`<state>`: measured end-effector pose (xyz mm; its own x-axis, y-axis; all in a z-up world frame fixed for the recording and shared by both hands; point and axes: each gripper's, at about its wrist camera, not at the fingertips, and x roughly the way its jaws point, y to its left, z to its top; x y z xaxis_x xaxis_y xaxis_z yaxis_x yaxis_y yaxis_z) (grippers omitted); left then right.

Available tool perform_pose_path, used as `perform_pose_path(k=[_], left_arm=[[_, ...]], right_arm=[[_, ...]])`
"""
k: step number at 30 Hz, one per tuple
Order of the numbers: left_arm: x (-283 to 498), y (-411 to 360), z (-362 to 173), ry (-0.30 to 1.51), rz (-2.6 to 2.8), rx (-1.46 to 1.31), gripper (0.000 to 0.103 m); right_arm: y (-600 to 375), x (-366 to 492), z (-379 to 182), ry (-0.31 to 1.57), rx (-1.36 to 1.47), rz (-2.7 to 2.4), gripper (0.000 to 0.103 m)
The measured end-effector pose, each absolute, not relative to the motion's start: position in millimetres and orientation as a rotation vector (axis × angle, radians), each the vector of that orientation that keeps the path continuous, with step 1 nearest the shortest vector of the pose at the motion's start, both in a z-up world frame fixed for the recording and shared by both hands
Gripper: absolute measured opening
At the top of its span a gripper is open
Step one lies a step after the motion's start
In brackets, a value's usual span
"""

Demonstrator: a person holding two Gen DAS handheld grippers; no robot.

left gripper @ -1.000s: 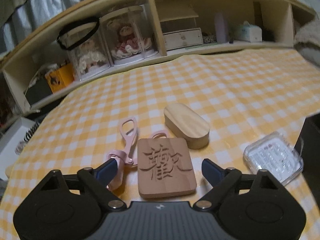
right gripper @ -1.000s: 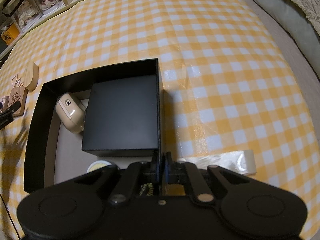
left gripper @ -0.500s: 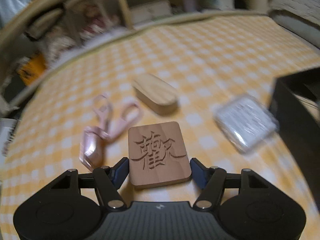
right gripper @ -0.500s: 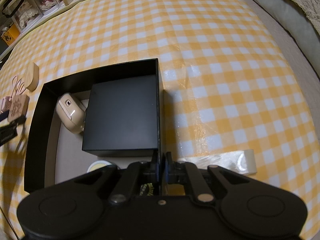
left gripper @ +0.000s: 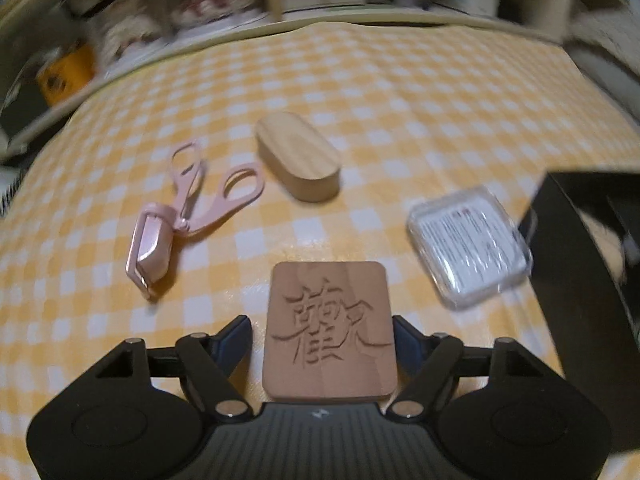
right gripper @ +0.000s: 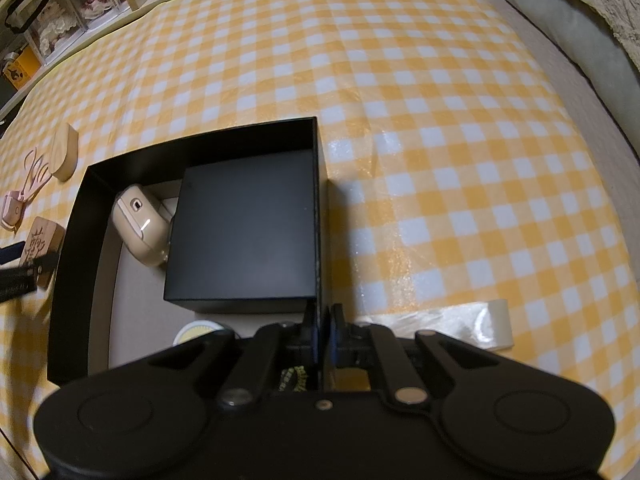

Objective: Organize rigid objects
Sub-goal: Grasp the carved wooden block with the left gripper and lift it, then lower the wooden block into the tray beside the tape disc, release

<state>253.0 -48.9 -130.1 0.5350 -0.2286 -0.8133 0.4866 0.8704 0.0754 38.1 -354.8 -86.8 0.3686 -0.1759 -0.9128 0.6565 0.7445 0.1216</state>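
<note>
My left gripper is shut on a square wooden block carved with a character and holds it above the checked cloth; the block also shows in the right wrist view. Pink scissors, an oval wooden box and a clear plastic case lie on the cloth beyond. My right gripper is shut on the right wall of an open black box. Inside the box are a smaller black box, a beige device and a round yellow-white item.
The black box's corner stands at the right of the left wrist view. A wooden shelf with display cases and drawers runs along the back. A roll of clear tape lies right of my right gripper. A grey cushion borders the table's right edge.
My left gripper closed on the carved wooden block, lifted it and carried it right toward the black box. My right gripper has stayed clamped on the box wall.
</note>
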Motion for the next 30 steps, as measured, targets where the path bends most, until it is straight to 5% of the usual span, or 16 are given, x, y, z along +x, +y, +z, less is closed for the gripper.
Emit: perform_pose_path(k=[2, 19, 30], left_arm=[[254.7, -47.7, -127.7, 0.919, -0.432, 0.289, 0.064], [179.0, -81.8, -51.9, 0.977, -0.626, -0.031, 0.064], [142.5, -118.6, -55.2, 0.992, -0.664, -0.091, 0.064]], right_arm=[[-354.6, 38.4, -86.7, 1.070, 0.520, -0.566, 0.006], [-352.5, 38.8, -88.9, 1.089, 0.505, -0.571, 0.006], [-352.4, 39.5, -89.1, 1.091, 0.499, -0.579, 0.005]])
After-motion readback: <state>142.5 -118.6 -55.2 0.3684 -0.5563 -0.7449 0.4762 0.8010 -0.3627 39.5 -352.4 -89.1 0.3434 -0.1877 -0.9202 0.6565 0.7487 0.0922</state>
